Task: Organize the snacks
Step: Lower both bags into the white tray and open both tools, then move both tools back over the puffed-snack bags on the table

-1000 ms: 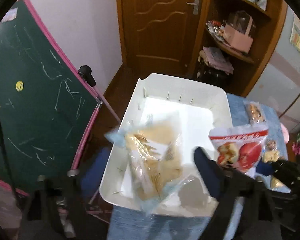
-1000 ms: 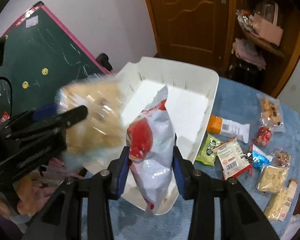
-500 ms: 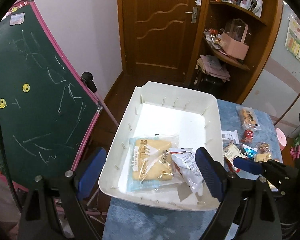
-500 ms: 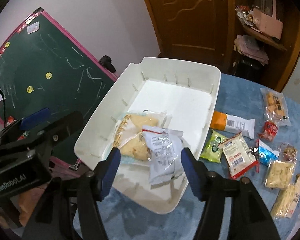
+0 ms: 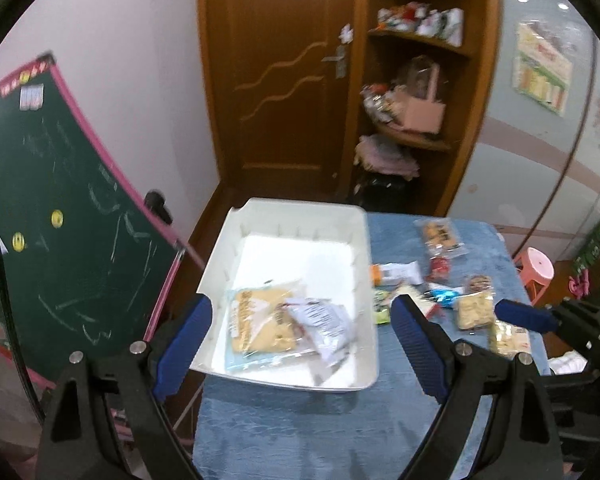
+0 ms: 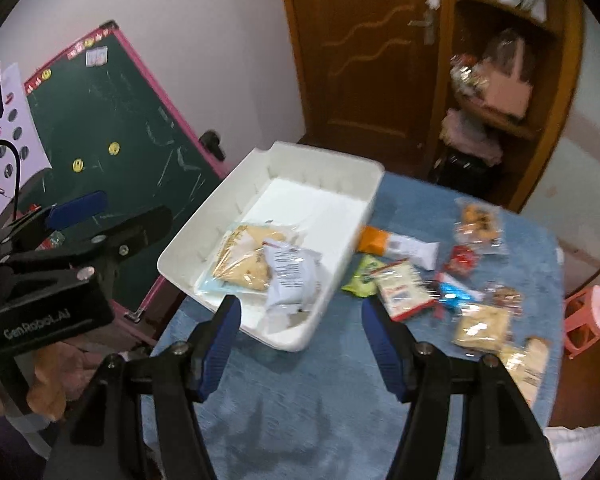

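Snacks [image 5: 284, 322] in tray [image 5: 300, 212], beyond spread left gripper [image 5: 300, 320]

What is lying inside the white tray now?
The white tray holds two packets: a clear bag of yellow pastry and a white packet lying partly over it. What the overlap covers cannot be seen.

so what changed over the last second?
Both grippers let go. The left gripper dropped the clear pastry bag into the white tray; the right gripper dropped the red-and-white bag partly on top of it. Both now stand open and have pulled back above the near rim. The tray and the loose snacks on the blue cloth stayed put.
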`<state>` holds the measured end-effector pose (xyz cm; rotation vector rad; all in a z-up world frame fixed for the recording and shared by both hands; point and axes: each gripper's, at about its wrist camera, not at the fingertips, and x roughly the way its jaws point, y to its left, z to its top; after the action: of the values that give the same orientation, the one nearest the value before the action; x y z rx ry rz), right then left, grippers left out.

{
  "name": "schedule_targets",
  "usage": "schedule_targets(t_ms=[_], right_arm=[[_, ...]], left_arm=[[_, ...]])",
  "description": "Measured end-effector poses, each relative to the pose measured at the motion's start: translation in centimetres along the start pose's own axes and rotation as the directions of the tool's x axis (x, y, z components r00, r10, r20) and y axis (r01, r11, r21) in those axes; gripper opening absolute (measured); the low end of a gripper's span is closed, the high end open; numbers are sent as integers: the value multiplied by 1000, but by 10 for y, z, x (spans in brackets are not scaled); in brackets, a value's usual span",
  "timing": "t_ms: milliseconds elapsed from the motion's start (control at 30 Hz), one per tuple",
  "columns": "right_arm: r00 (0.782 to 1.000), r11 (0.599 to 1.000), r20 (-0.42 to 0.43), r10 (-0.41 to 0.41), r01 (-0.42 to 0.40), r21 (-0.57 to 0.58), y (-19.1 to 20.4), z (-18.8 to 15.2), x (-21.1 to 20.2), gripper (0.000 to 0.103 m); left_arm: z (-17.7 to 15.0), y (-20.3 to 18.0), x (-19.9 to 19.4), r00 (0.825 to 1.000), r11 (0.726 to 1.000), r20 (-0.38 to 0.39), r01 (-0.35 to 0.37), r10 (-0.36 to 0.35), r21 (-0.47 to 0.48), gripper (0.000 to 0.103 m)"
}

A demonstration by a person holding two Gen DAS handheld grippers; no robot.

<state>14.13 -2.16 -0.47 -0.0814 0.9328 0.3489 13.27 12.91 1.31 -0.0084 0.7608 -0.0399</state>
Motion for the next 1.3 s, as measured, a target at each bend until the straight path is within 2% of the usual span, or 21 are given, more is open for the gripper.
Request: schedule_targets(t_ms=[167, 400, 600, 767, 933, 1033, 1133, 1167, 1300], right_arm=[[996, 997, 55, -76, 75, 21, -32, -18, -47, 63], [984, 984, 86, -156, 147, 100, -97, -43, -95, 63], [969, 962, 99, -226, 205, 180, -159, -64, -123, 63], [953, 941, 120, -279, 247, 230, -194, -81, -140, 63], [942, 917, 101, -319, 280, 284, -228, -99, -135, 63], [950, 908, 56, -307, 275, 316, -247, -110, -118, 63], [955, 905, 10, -297, 278, 321, -260, -120, -91, 63], [958, 908, -2, -286, 271, 321, -263, -124, -80, 63], [983, 921, -21, -180, 176, 346, -268, -141, -40, 63]], left_arm=[[-2, -44, -31, 995, 995, 70, 67, -72, 78, 90], [1, -113, -40, 984, 972, 38, 167, -176, 166, 90], [4, -162, -31, 981, 959, 32, 178, -190, 222, 90], [5, -191, -20, 970, 944, 17, 231, -242, 237, 90], [-3, -226, 17, 967, 917, -47, 252, -251, 310, 90], [-15, -250, 48, 958, 879, -107, 287, -266, 381, 90], [-31, -272, 85, 959, 826, -155, 282, -236, 488, 90], [-37, -278, 101, 957, 801, -183, 290, -227, 524, 90], [-51, -293, 153, 956, 730, -247, 283, -159, 623, 90]])
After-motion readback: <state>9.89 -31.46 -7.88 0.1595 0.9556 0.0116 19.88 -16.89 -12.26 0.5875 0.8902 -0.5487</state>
